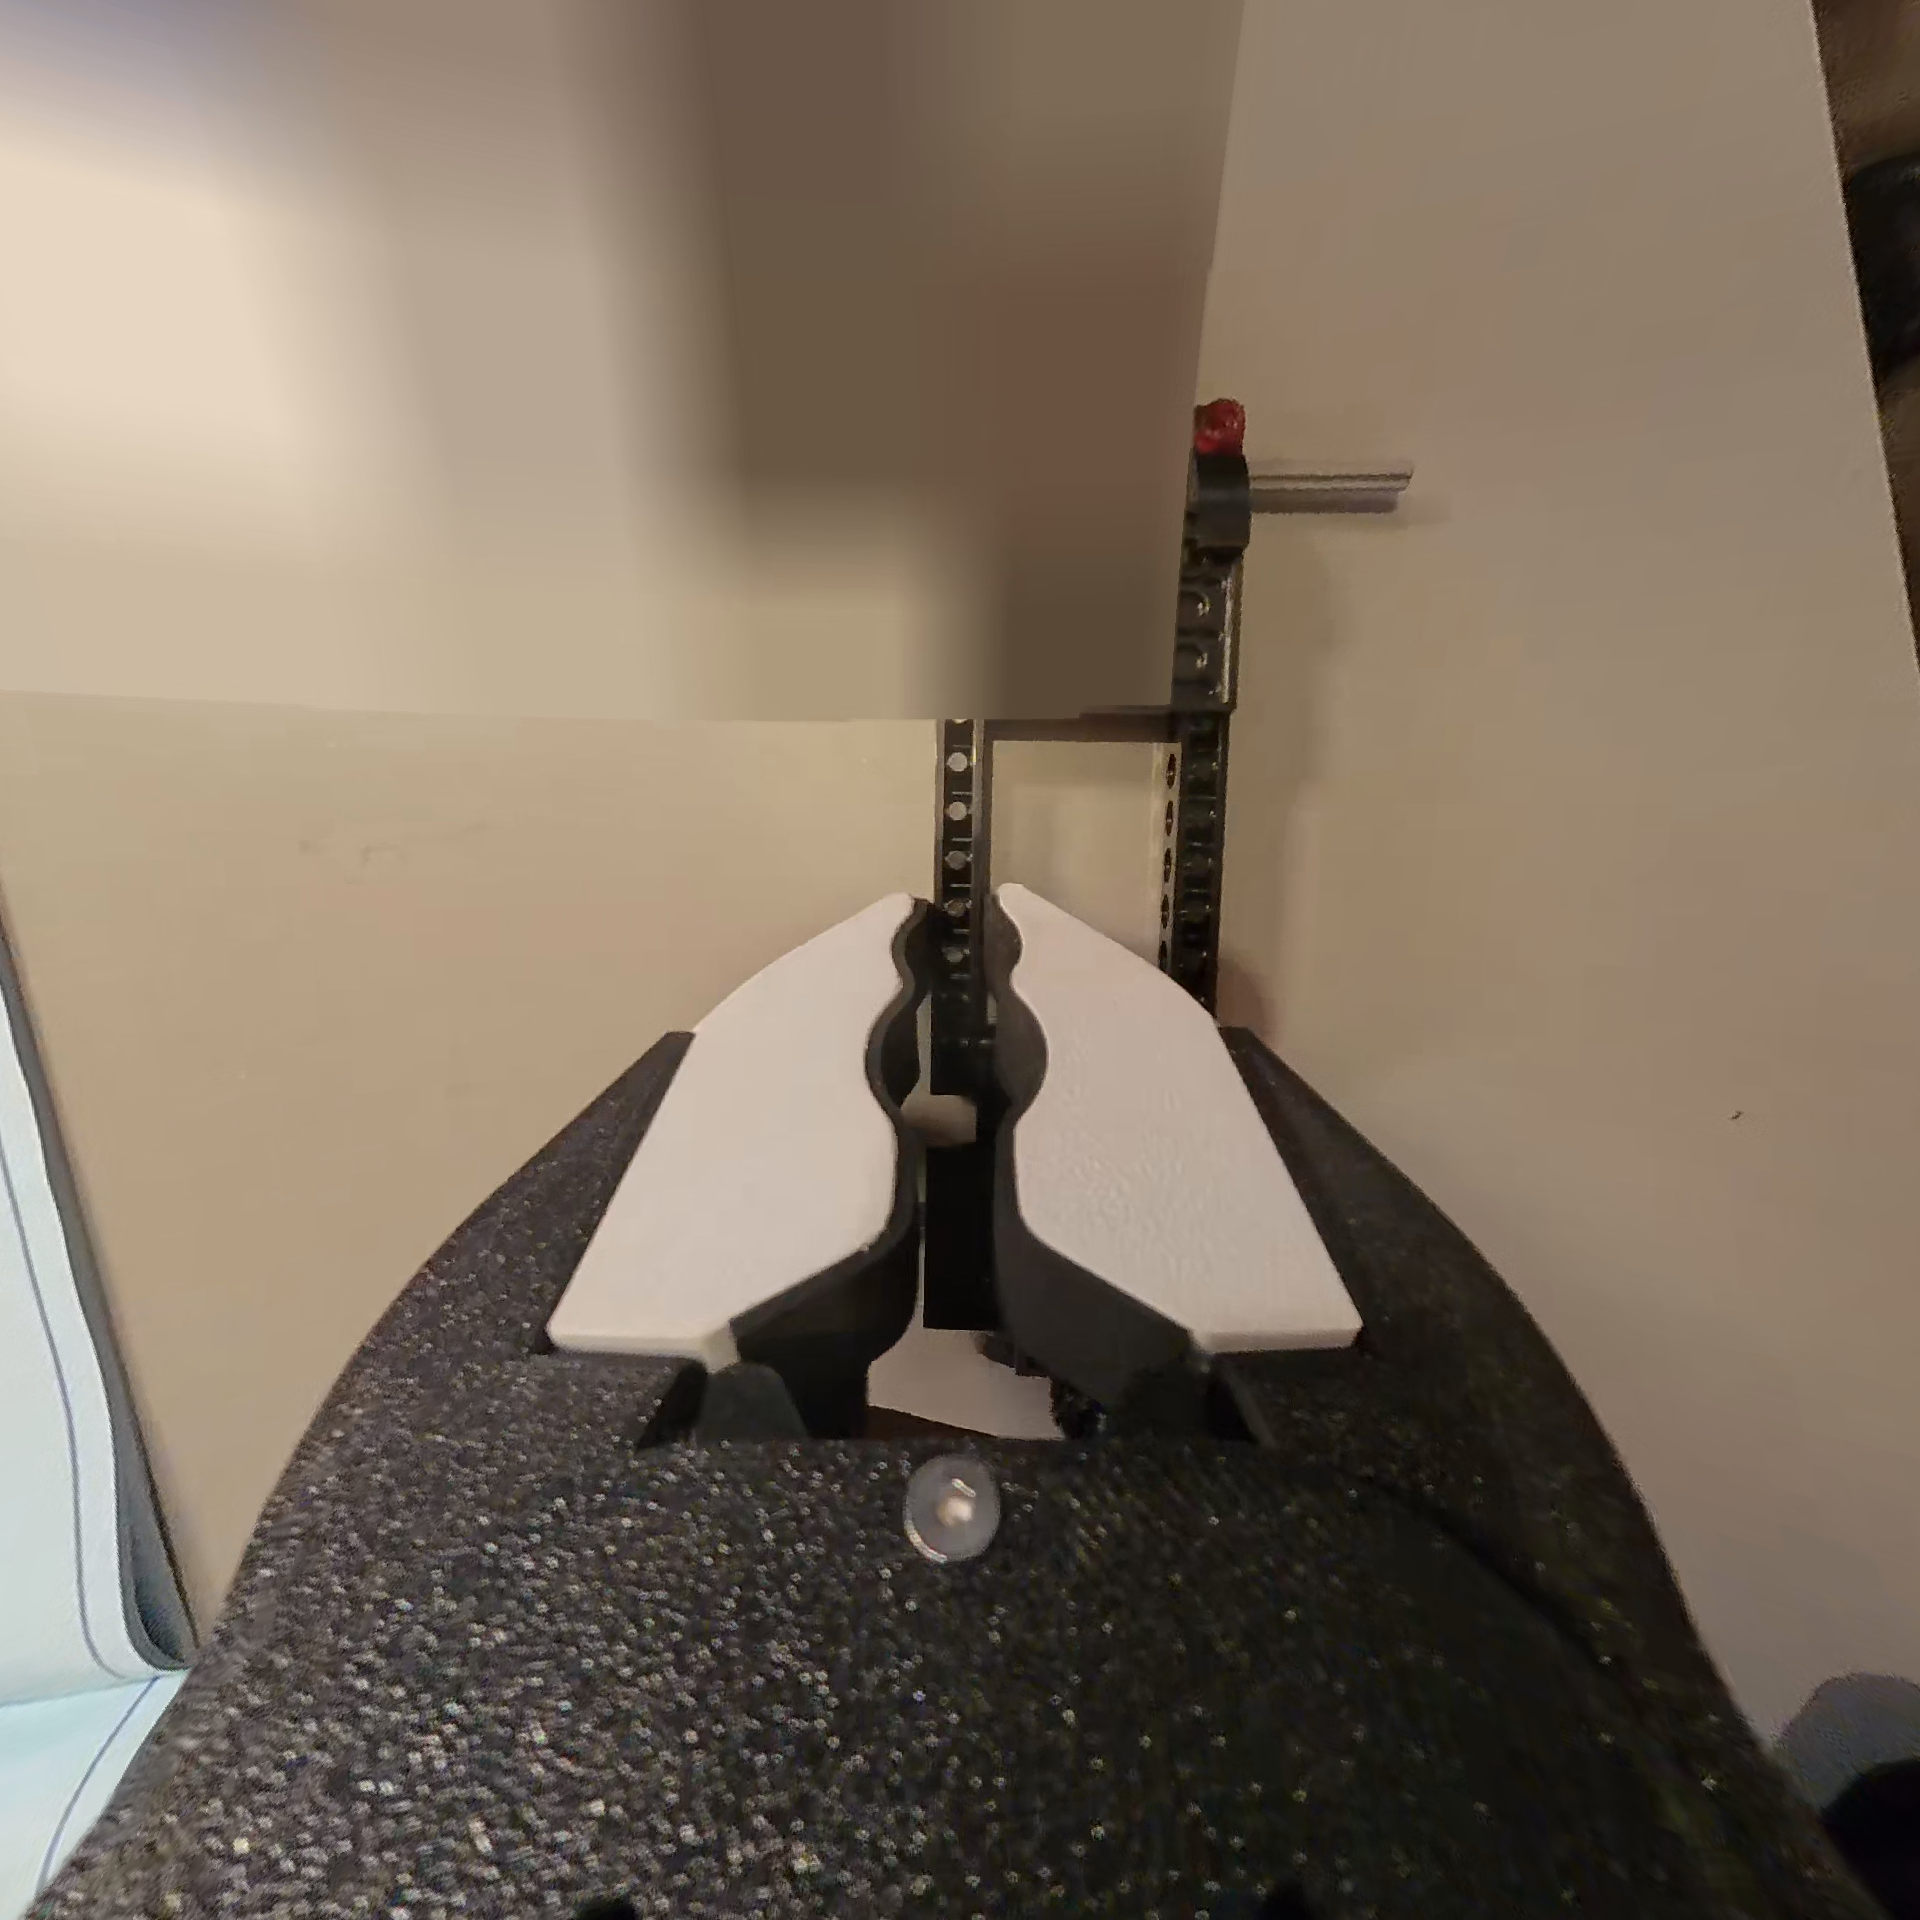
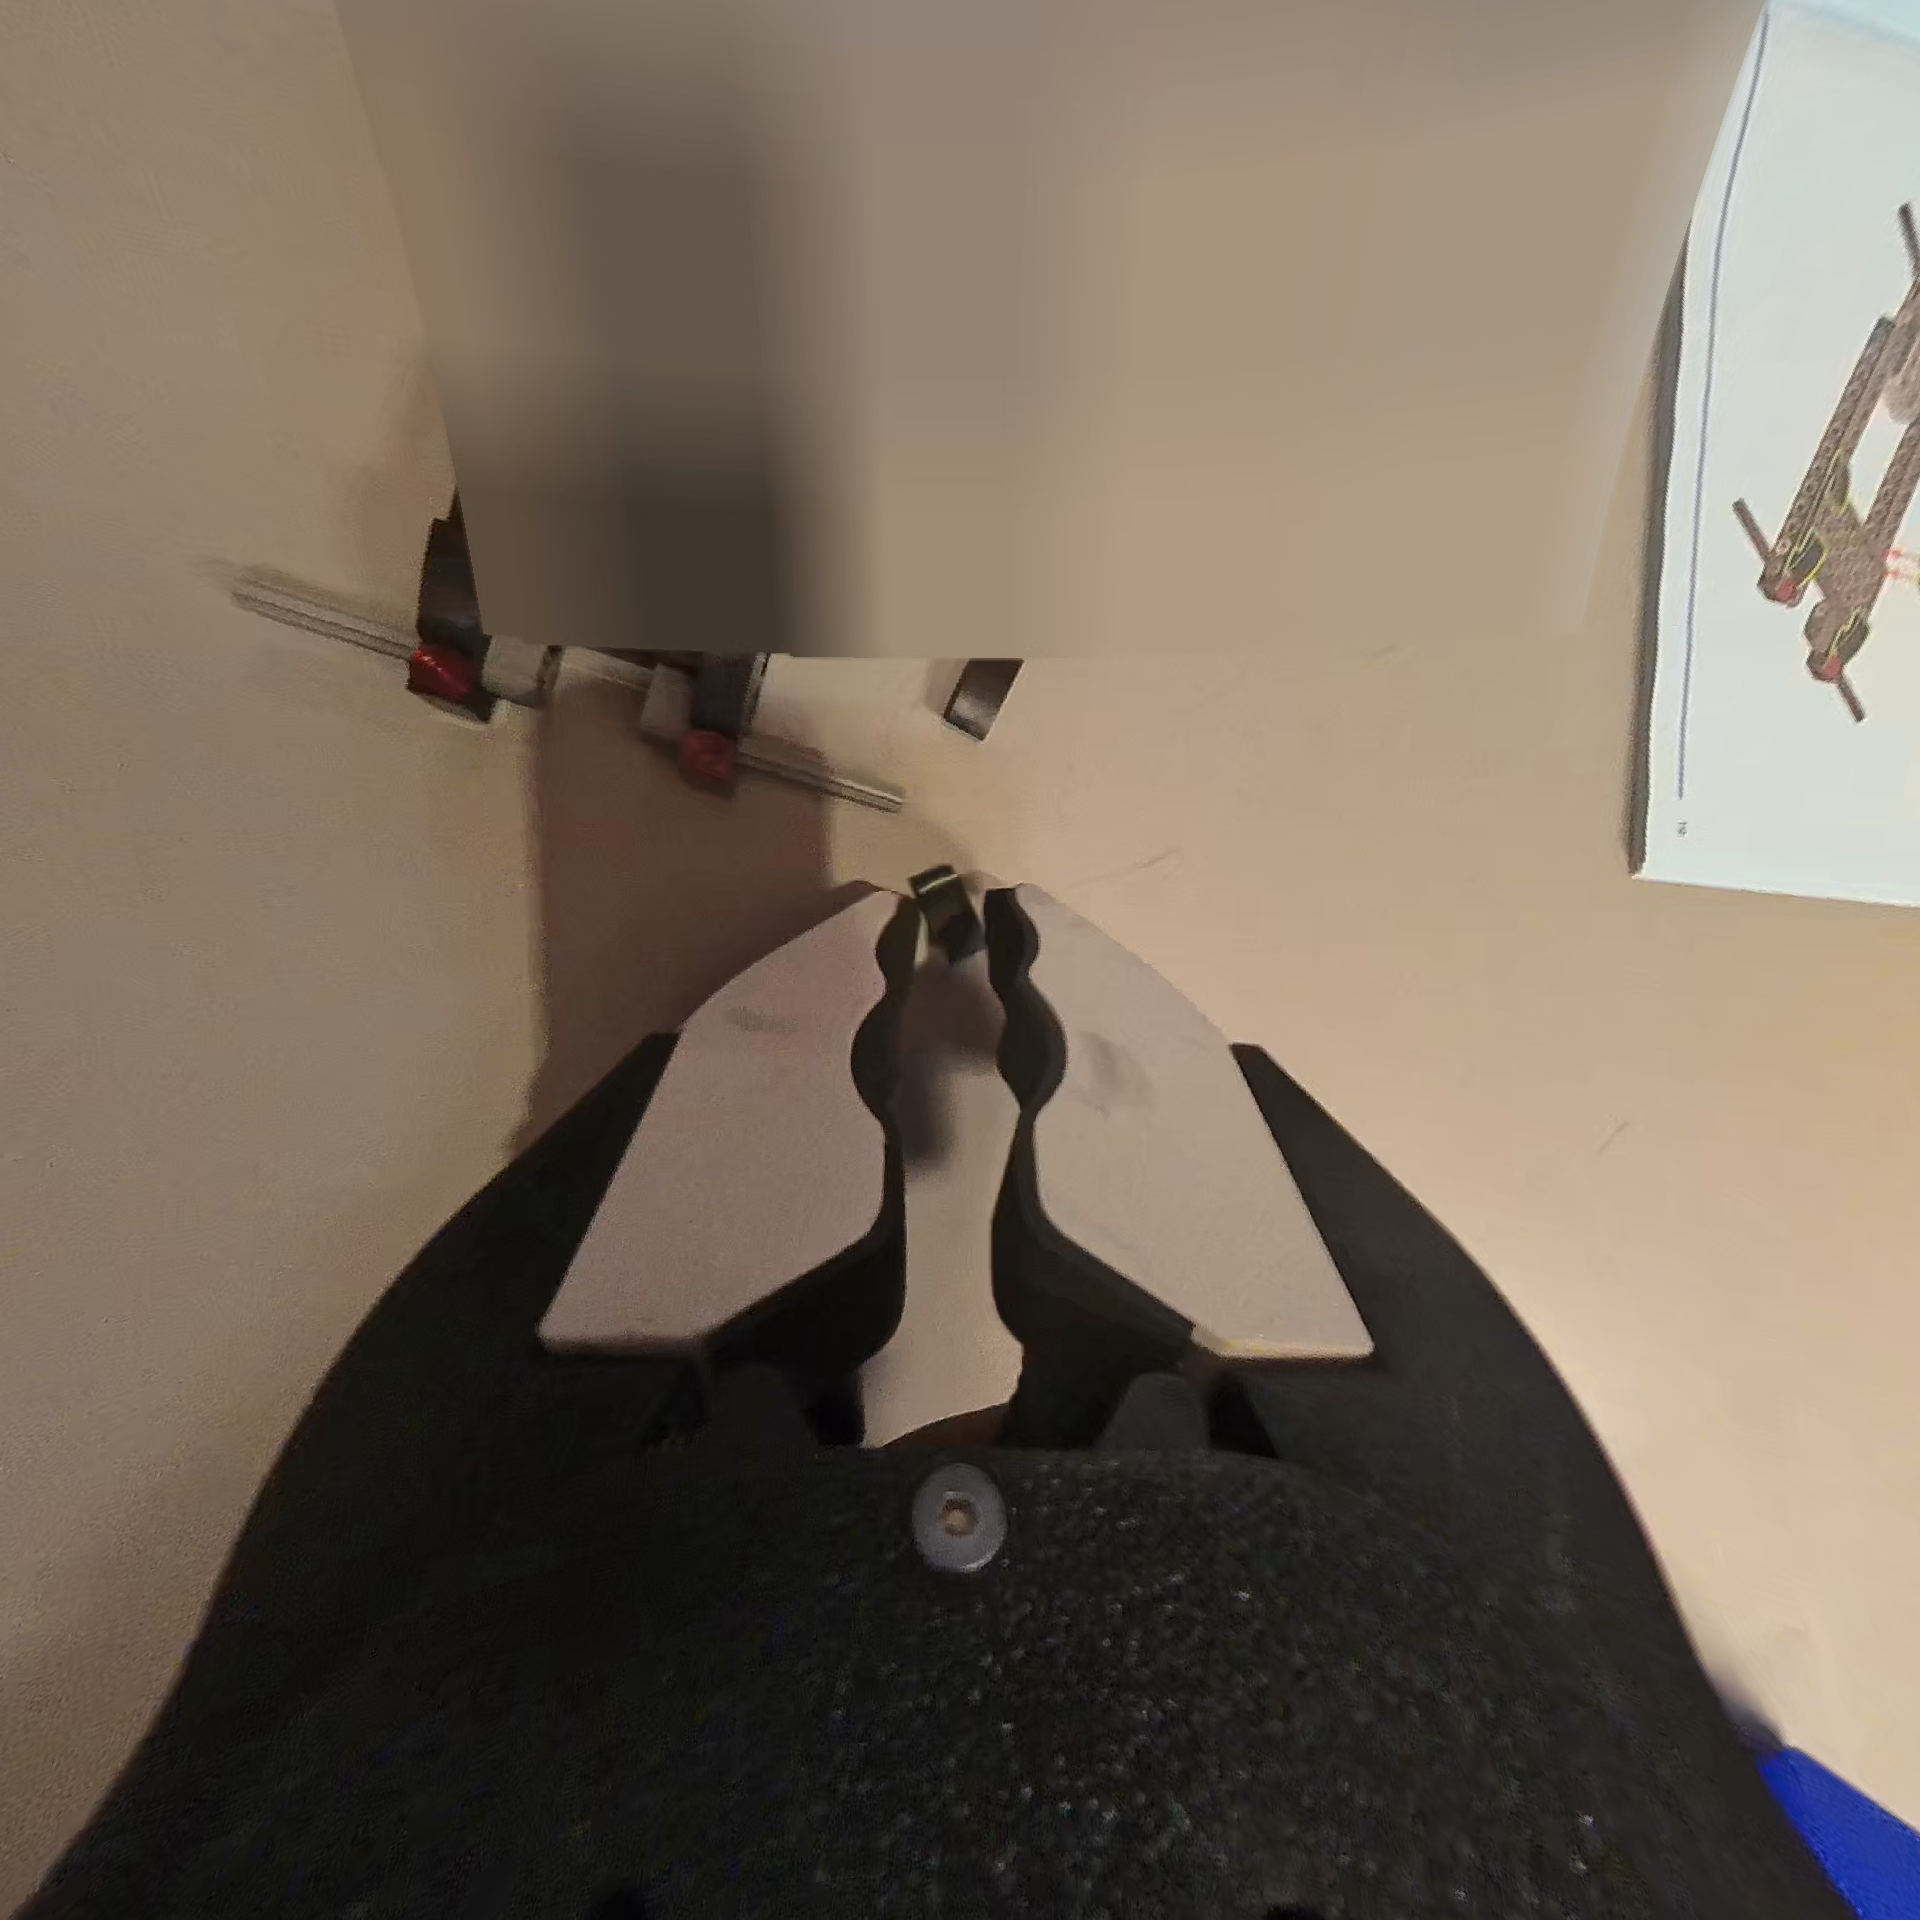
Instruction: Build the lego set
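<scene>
I am clamping my left gripper point(image 1: 958, 914) on a black perforated beam point(image 1: 960, 821) of the half-built frame on the beige table point(image 1: 416, 935). My right gripper point(image 2: 948, 914) is pinching a small black connector piece point(image 2: 945, 920), not yet fitted, near the frame's red bushings point(image 2: 707, 753).

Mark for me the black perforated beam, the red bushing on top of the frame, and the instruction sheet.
black perforated beam point(image 1: 958, 831): left wrist view, holed face above fingertips.
red bushing point(image 1: 1218, 426): left wrist view, its middle.
instruction sheet point(image 2: 1756, 727): right wrist view, blank lower area.
</scene>
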A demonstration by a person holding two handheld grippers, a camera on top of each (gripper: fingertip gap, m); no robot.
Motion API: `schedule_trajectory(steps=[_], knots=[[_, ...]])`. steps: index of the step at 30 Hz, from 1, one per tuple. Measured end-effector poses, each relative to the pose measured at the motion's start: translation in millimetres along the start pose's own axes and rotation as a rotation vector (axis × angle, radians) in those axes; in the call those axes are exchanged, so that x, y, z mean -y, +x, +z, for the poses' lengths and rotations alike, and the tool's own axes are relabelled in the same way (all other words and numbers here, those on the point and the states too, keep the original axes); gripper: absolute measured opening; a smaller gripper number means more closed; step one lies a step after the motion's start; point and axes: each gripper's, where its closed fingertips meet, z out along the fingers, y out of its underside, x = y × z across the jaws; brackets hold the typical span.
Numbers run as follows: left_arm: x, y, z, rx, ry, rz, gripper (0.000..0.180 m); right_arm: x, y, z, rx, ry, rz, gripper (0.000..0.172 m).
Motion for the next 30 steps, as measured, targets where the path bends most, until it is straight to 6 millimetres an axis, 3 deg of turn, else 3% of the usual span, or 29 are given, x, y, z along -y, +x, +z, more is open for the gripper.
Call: schedule_trajectory(steps=[5, 12, 18, 30], knots=[[4, -1, 1, 0.028, 0.015, 0.054, 0.027, -2, 0, 0, 0.036, 0.009, 0.119, 0.008], [6, -3, 3, 0.032, 0.006, 0.017, 0.009, 1, 8, -1, 0.147, 0.137, 0.418, 0.008], [6, -3, 3, 0.033, 0.007, 0.014, 0.009, -6, 7, -4, 0.100, 0.129, 0.385, 0.022], [7, -5, 3, 0.037, 0.016, 0.000, 0.009, -10, -5, -5, 0.075, 0.104, 0.347, 0.027]])
